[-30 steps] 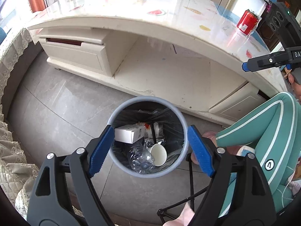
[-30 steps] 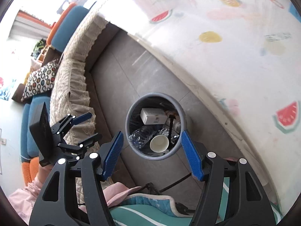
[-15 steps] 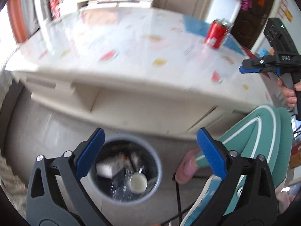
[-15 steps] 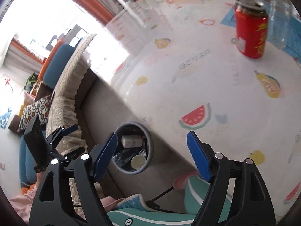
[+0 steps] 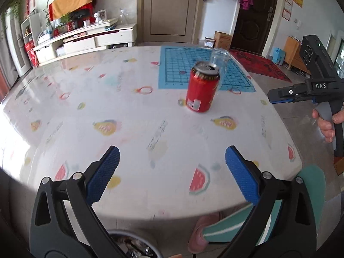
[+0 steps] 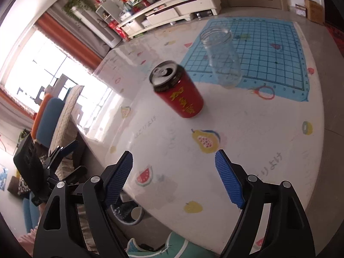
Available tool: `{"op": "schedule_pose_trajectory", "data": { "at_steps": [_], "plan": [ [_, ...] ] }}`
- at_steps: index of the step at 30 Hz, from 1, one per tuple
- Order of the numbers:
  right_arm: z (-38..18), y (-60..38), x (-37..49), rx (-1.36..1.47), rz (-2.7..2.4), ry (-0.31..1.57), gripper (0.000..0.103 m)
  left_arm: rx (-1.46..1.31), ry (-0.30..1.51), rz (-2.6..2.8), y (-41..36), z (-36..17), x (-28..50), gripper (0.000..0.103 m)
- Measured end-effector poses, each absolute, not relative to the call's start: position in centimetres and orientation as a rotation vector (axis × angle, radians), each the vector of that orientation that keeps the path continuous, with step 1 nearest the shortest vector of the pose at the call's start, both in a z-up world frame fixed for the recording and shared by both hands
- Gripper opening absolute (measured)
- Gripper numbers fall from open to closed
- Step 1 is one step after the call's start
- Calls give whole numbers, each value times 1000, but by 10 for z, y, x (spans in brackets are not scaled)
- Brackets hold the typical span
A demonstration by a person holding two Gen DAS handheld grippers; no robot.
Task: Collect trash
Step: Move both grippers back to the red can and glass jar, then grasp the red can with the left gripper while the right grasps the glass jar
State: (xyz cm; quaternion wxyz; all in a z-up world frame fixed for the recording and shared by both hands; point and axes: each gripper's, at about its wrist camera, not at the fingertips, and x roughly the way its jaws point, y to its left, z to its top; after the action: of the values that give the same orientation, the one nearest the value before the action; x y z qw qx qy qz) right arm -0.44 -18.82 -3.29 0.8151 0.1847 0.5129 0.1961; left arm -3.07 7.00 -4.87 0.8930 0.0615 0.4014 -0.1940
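An opened red drink can (image 5: 202, 88) stands upright on the white fruit-print table (image 5: 129, 129); it also shows in the right wrist view (image 6: 179, 92). My left gripper (image 5: 172, 169) is open and empty above the table's near edge, the can well ahead of it. My right gripper (image 6: 174, 169) is open and empty, also short of the can. The grey trash bin (image 6: 129, 214) sits on the floor under the table edge, holding a plastic bottle and a paper cup. Its rim shows in the left wrist view (image 5: 133, 246).
A clear glass jar (image 6: 223, 58) stands just behind the can on a blue grid mat (image 6: 268, 49). The right gripper shows at the right of the left wrist view (image 5: 301, 92). My leg in teal trousers (image 5: 268, 215) is beside the bin. A sofa (image 6: 64, 116) stands left of the table.
Both grippers have swung up from over the trash bin to face the tabletop and the red can. Both stayed open and empty.
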Motion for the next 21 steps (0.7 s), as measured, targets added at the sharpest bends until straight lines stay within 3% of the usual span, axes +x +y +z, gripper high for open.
{"op": "schedule_pose_trajectory", "data": {
  "at_steps": [21],
  "plan": [
    [-50, -235, 86, 536, 395, 1067, 79, 243, 870, -518, -25, -96, 91, 96]
  ]
}}
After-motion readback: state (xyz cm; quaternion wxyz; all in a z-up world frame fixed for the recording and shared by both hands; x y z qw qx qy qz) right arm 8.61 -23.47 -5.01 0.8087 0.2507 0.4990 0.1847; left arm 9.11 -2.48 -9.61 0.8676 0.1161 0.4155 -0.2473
